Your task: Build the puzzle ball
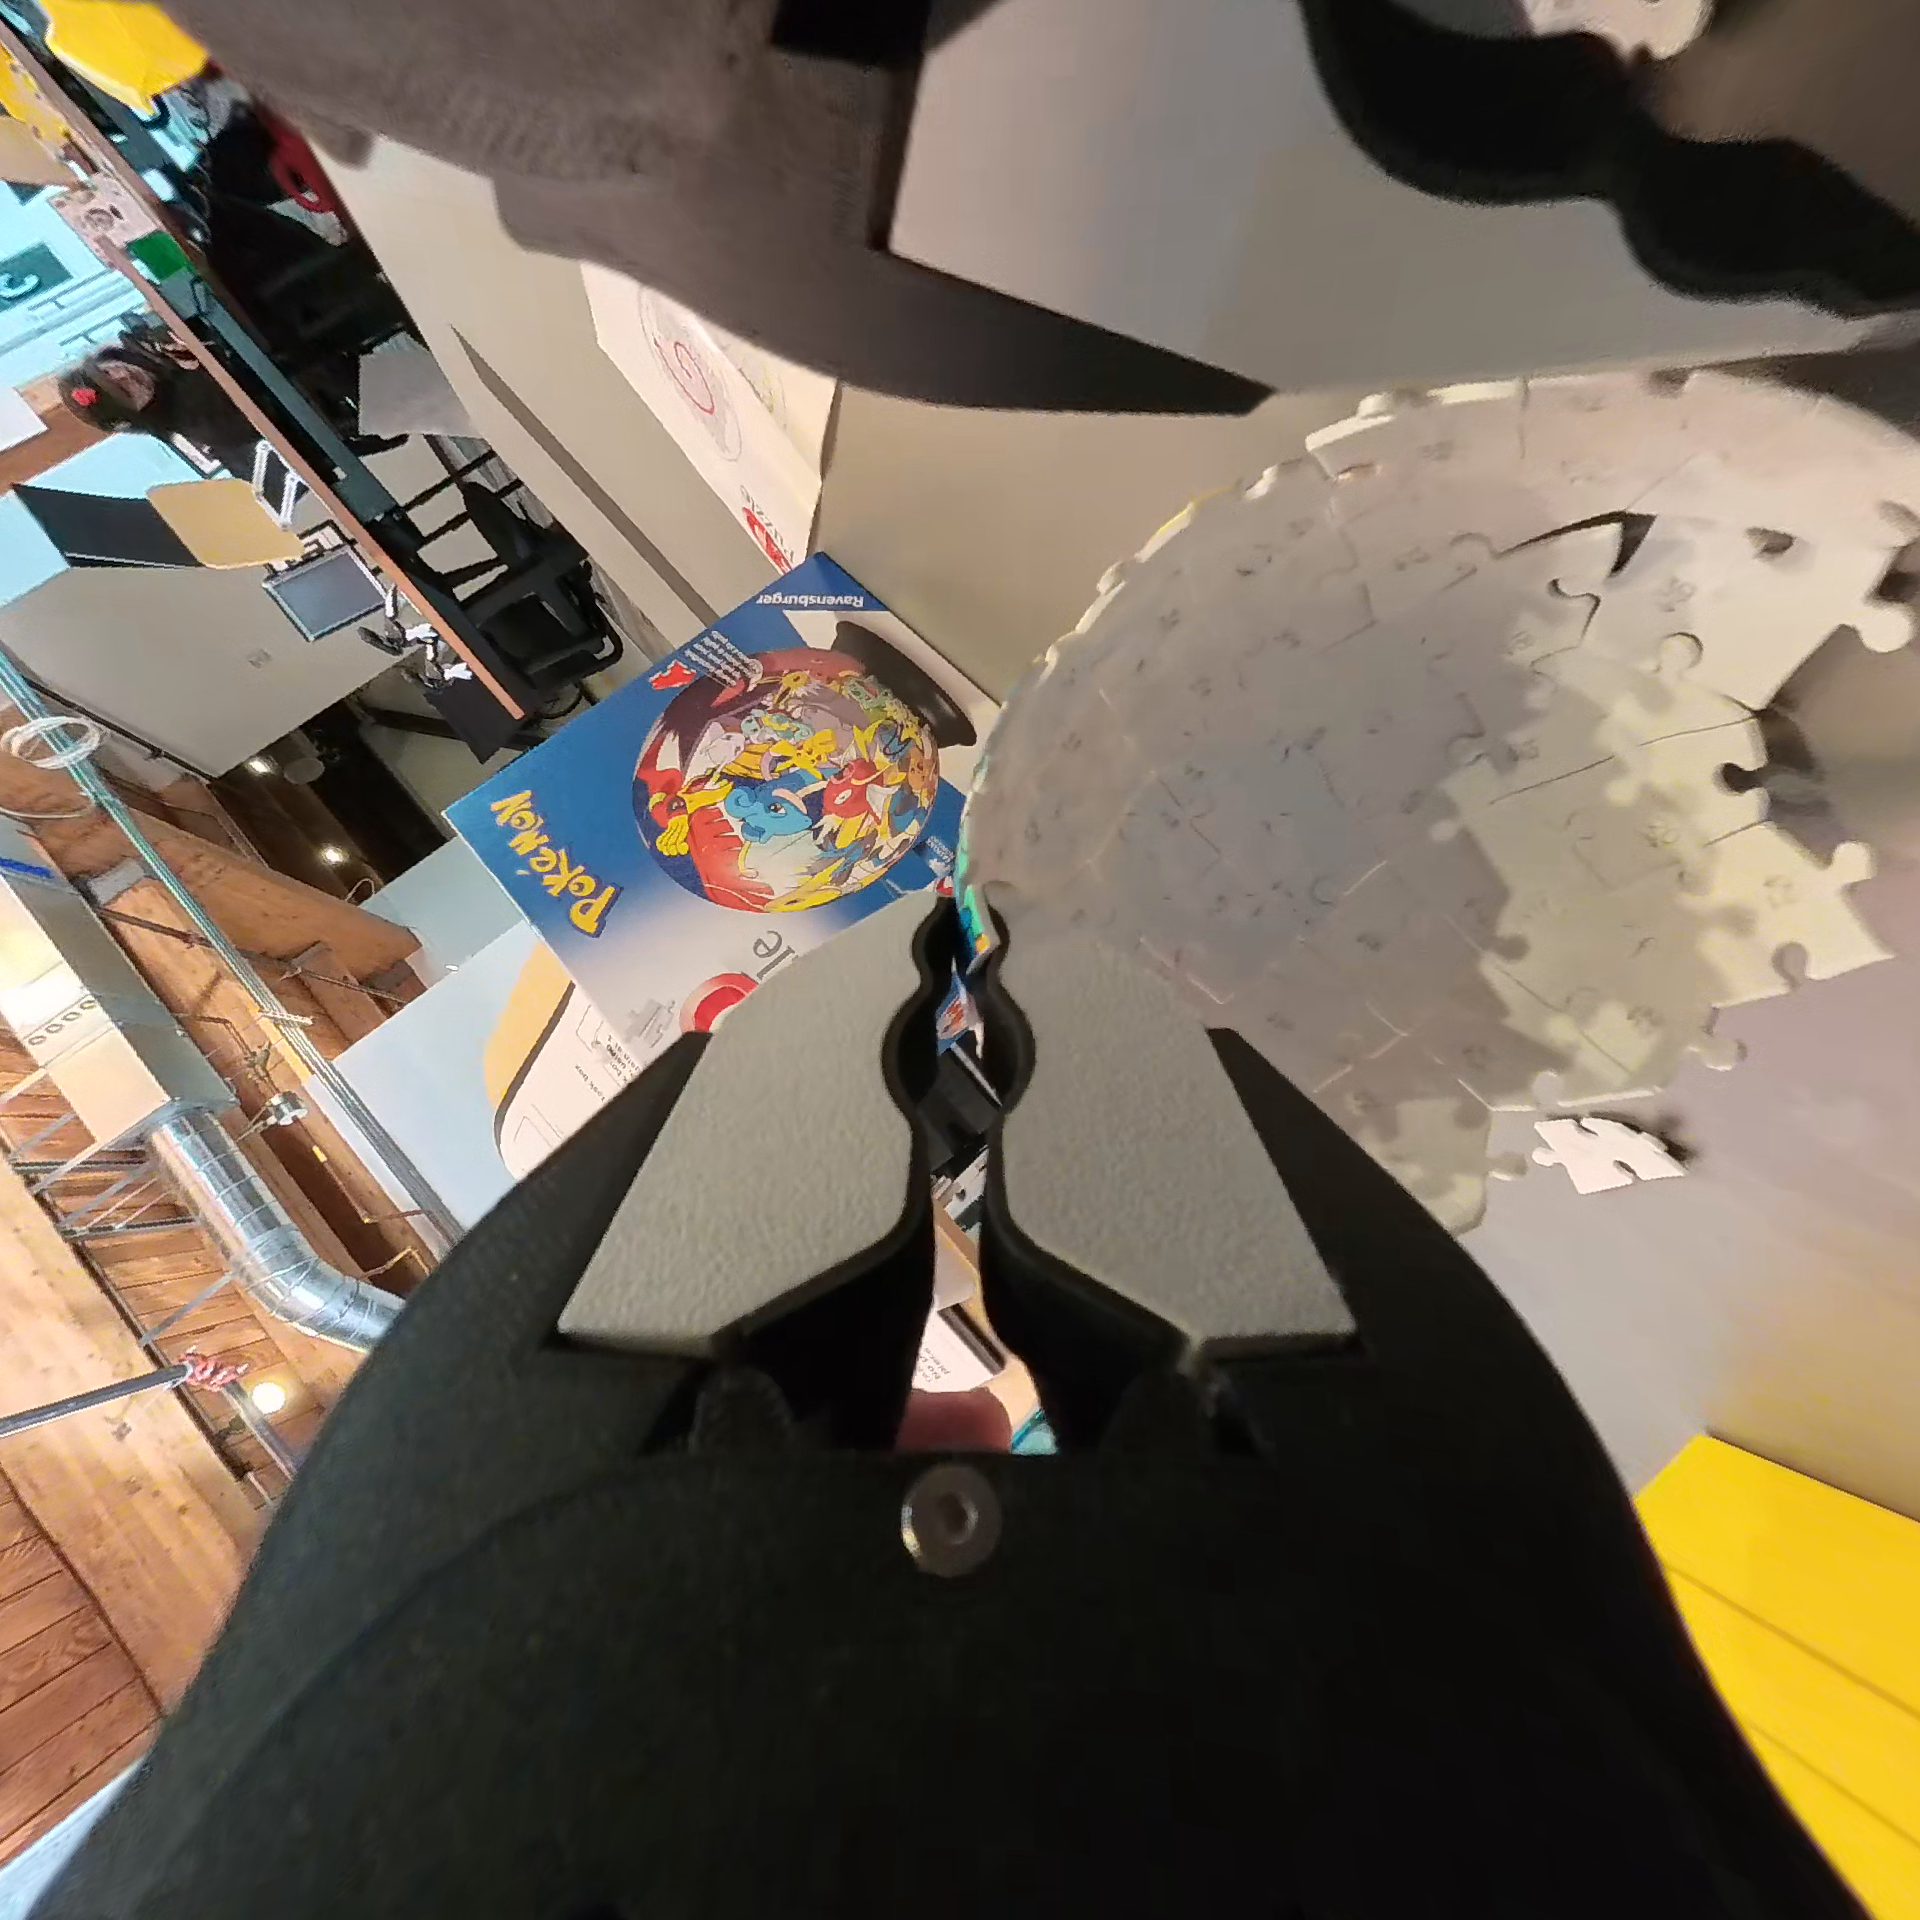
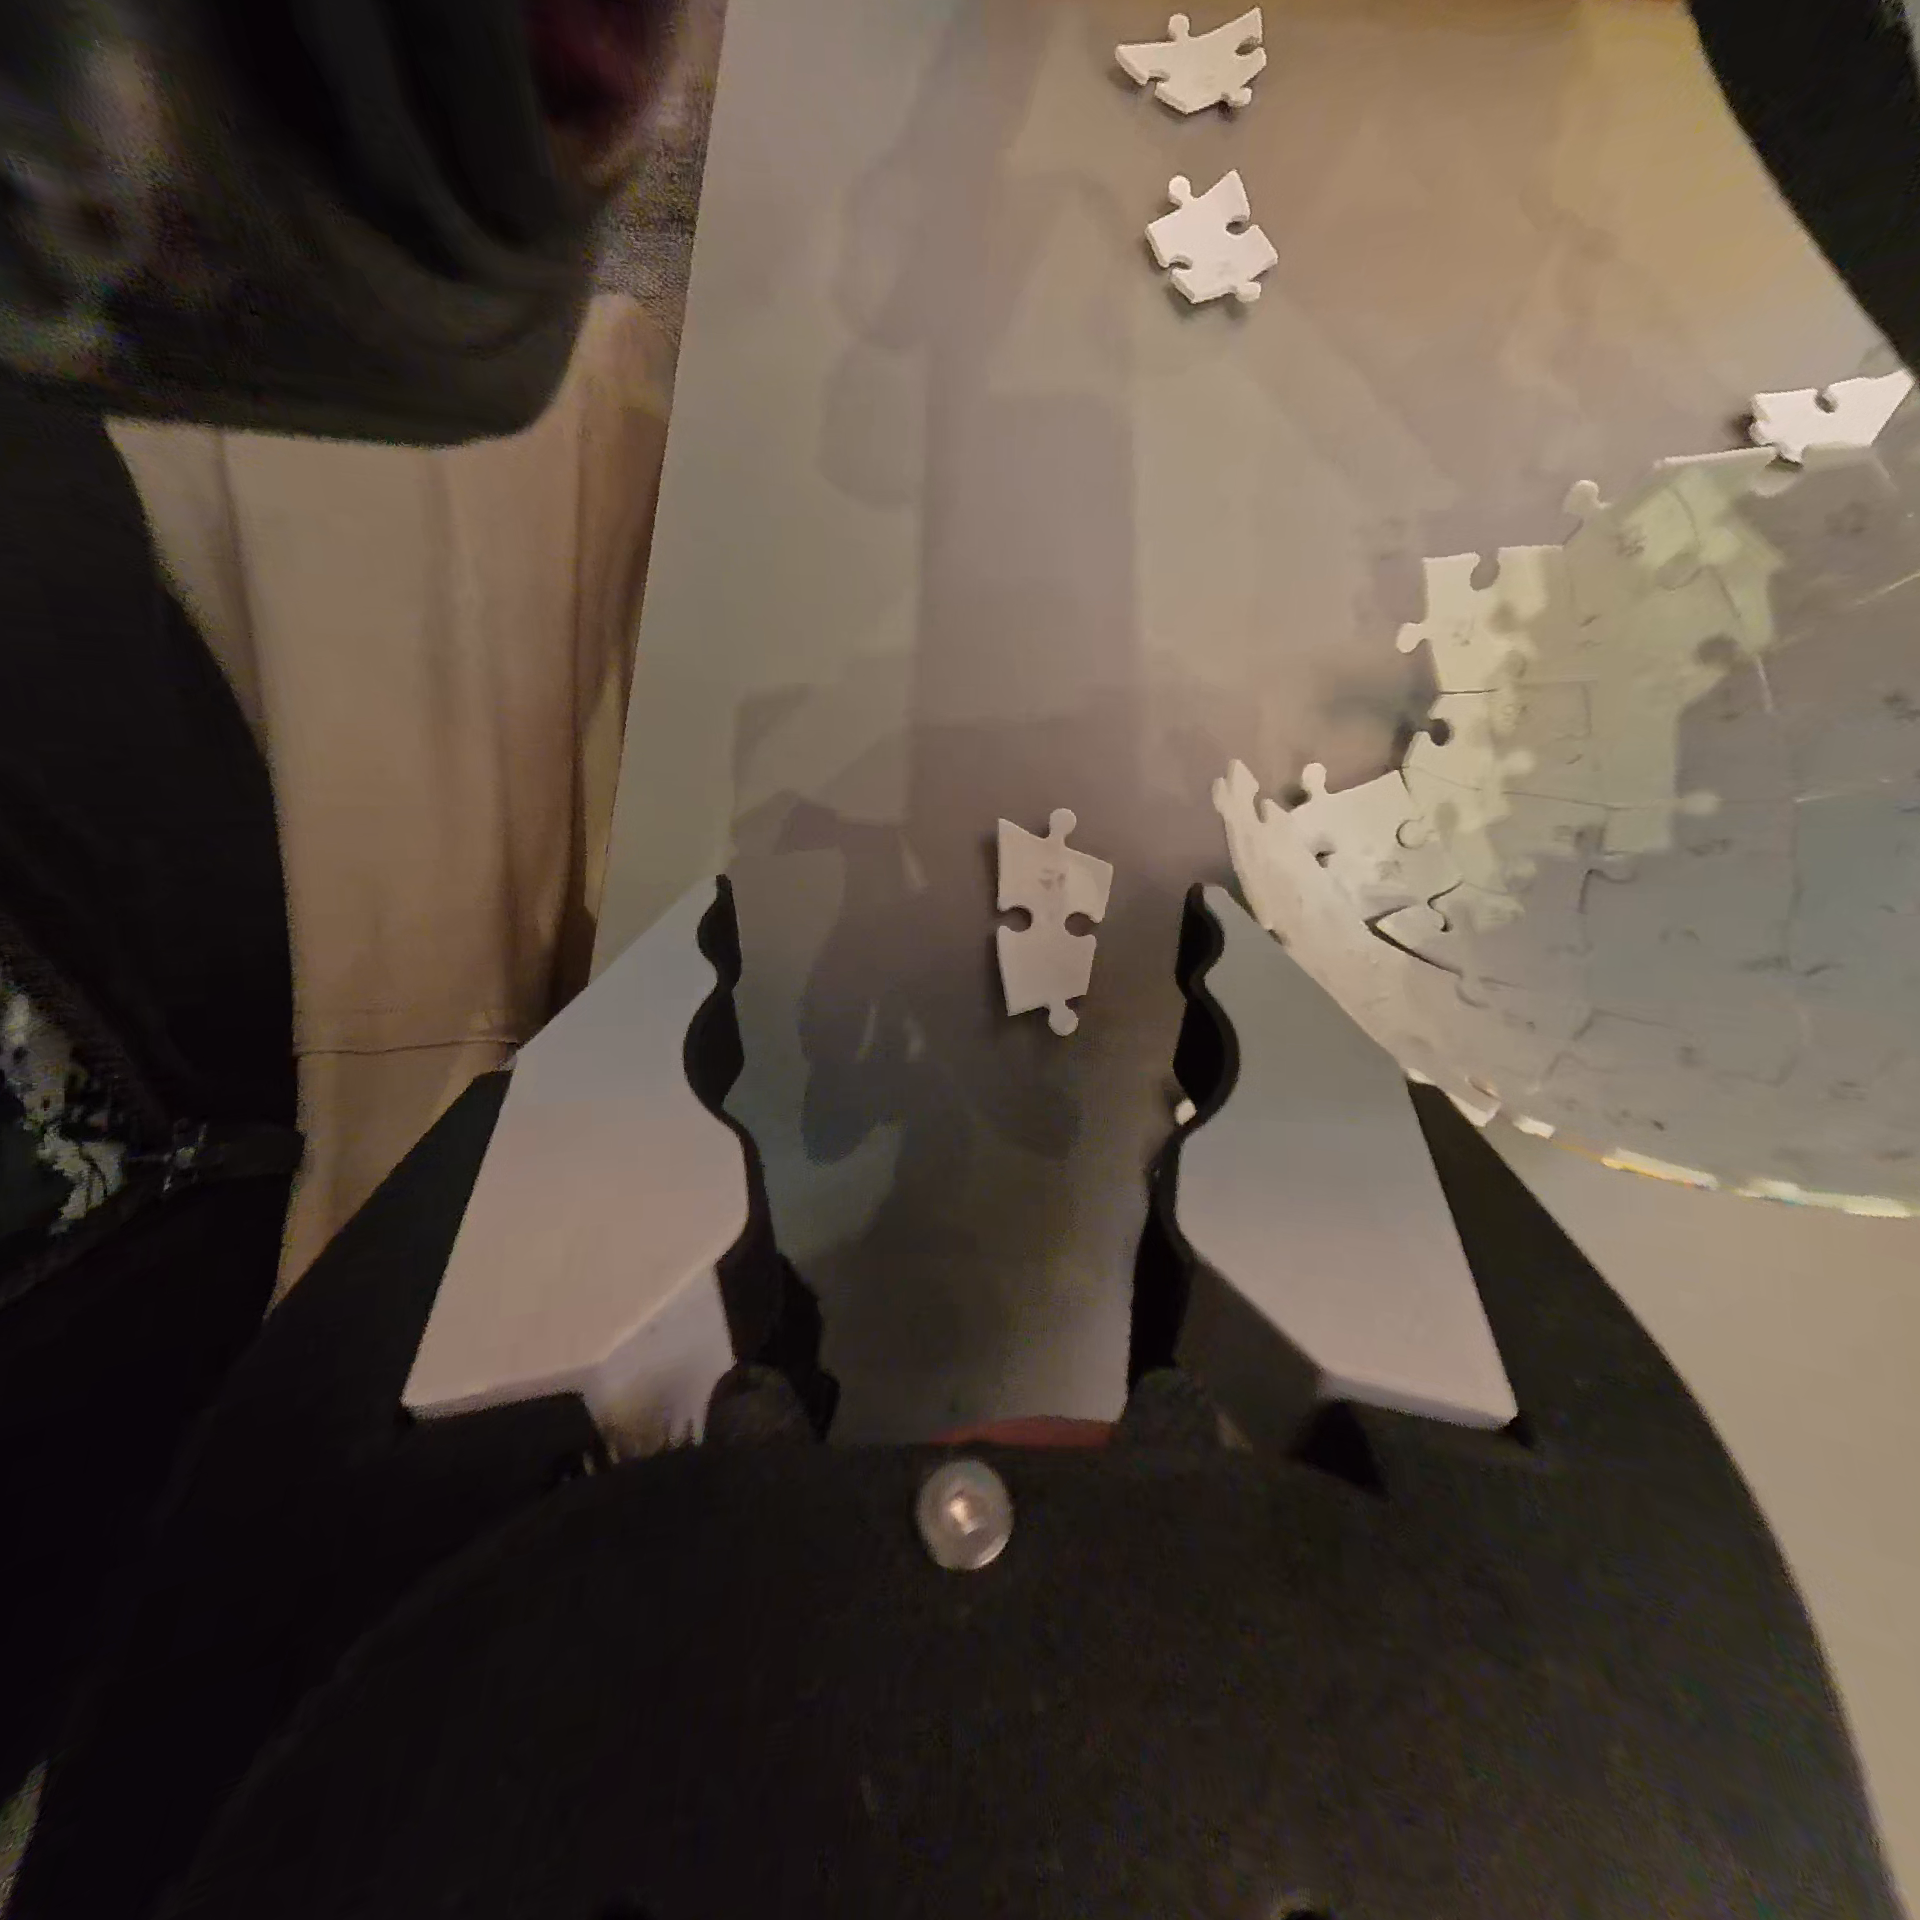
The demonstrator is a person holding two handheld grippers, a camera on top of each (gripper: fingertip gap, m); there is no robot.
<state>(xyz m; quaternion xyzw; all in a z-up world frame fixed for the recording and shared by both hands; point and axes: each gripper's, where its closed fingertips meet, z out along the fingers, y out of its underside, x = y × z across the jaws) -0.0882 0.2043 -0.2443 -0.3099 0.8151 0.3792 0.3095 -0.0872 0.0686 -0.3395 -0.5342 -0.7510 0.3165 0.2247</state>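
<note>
Left gripper (image 1: pixel 961 935) clamps the half-built puzzle ball's (image 1: pixel 1351 790) rim, hollow empty.

Left wrist camera, rolled sideways, close on the half-built puzzle ball (image 1: pixel 1382 790); right looks down, sharing it (image 2: pixel 1621 894).

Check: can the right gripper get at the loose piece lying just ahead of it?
Probably yes. The right gripper is open, the loose piece lies flat between its fingertips, and nothing covers it; the half-built ball sits off to the side.

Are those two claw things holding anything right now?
The left gripper pinches the half-built puzzle ball by its rim edge. The right gripper is open and empty.
</note>
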